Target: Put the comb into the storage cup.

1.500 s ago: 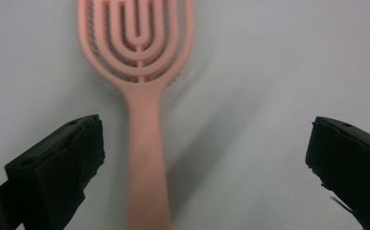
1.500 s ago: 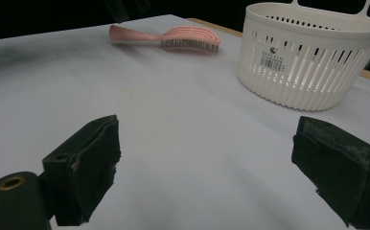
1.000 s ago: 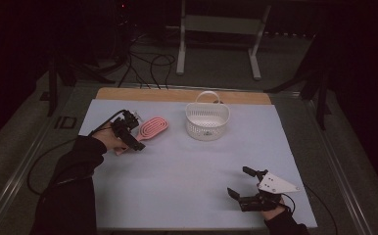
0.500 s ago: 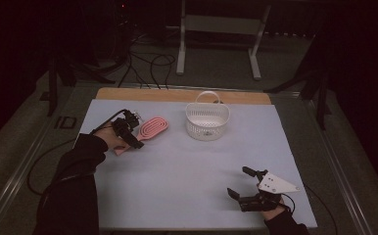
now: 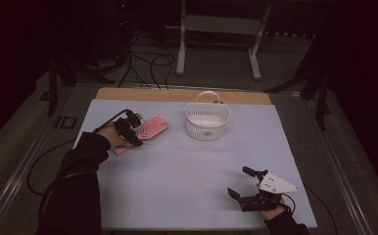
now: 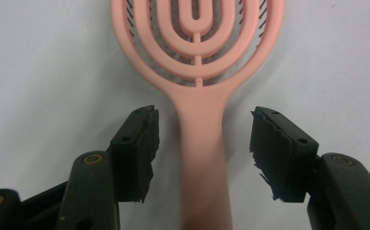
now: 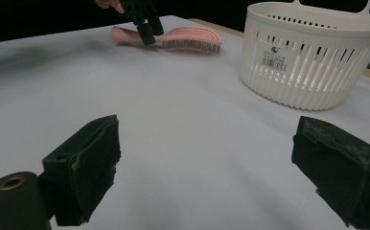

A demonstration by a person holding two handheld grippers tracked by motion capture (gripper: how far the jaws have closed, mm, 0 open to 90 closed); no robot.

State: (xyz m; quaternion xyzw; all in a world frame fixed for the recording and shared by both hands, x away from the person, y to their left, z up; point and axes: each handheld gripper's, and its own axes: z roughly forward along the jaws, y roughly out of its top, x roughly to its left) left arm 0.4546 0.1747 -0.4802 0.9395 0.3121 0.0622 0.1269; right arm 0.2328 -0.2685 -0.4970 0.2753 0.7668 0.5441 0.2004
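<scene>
Dim room; grey floor (image 5: 295,63) with black cables (image 5: 148,61); pale metal stand (image 5: 219,29) beyond the table (image 5: 177,196).

Bare table (image 5: 177,186) lies open between brush (image 5: 150,129) and basket (image 5: 207,121).

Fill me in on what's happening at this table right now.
A person works with a gripper in each hand. The left gripper is at the pink brush, which lies flat on the table. Its jaws have just been closing, with the brush's handle between them, but the pads do not yet touch it. The white basket stands beside the brush. The right gripper rests open at the table's near edge, holding nothing.
</scene>
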